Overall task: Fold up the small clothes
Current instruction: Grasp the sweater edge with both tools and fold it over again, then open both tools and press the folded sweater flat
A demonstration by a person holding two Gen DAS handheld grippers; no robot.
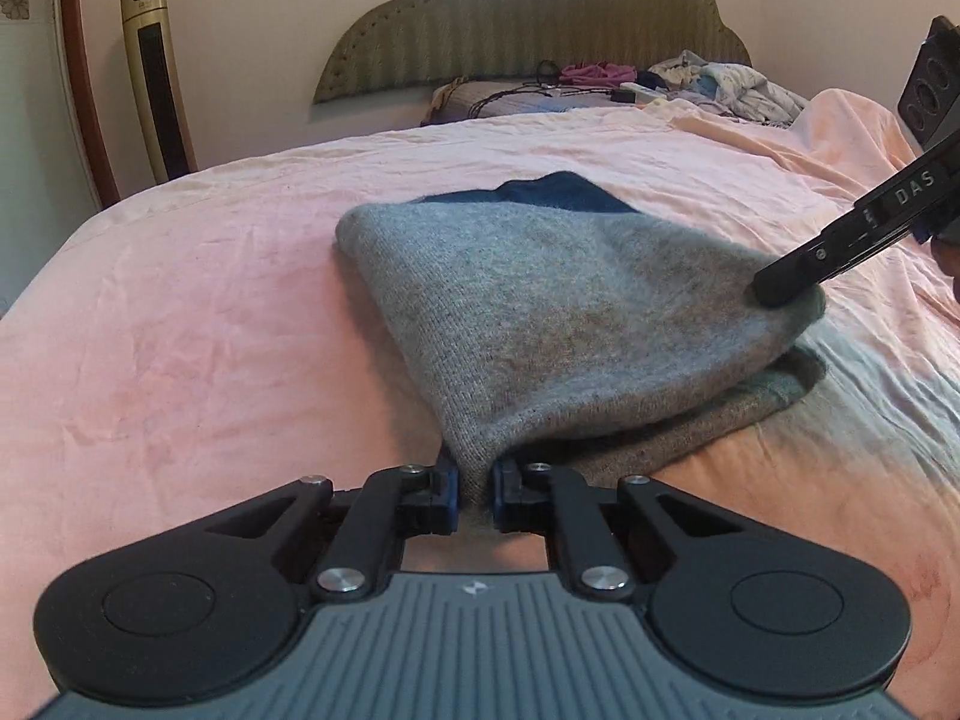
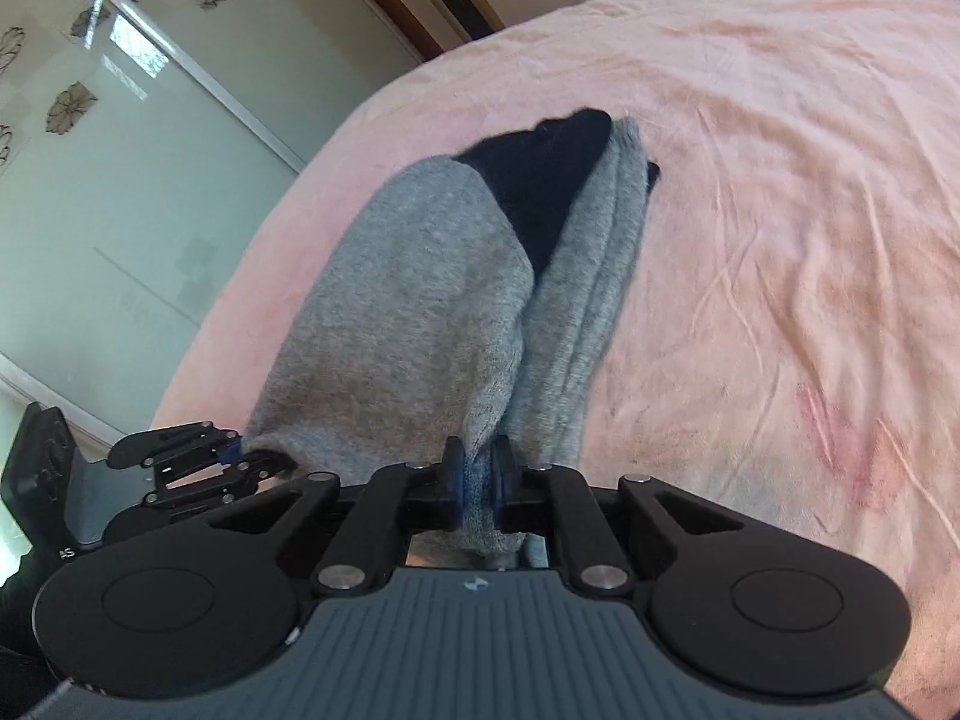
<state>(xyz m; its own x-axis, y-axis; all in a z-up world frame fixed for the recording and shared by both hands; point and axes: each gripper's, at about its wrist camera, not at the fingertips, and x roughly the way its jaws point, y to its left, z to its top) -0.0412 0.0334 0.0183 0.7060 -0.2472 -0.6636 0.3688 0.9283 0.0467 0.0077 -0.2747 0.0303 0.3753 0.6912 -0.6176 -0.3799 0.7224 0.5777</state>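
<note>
Bedding fills both views: a wide bed under a wrinkled pink sheet [image 1: 210, 312], with a padded, scalloped headboard [image 1: 540, 18] at its far end. Beside the bed, against the wall, stands a tall gold tower fan [image 1: 159, 75]. A heap of loose clothes [image 1: 720, 84] lies near the headboard, well apart from the work.

On the middle of the sheet lies a grey knitted garment [image 1: 540, 312] with a dark navy part at its far end, one layer doubled over another. Its near edge is lifted off the sheet at two corners.

The left gripper [image 1: 476, 495] pinches one grey corner tightly between its blue-padded fingers. The right gripper [image 2: 476, 483] is clamped on the other corner in the same way, with fabric bunched between its fingers.
</note>
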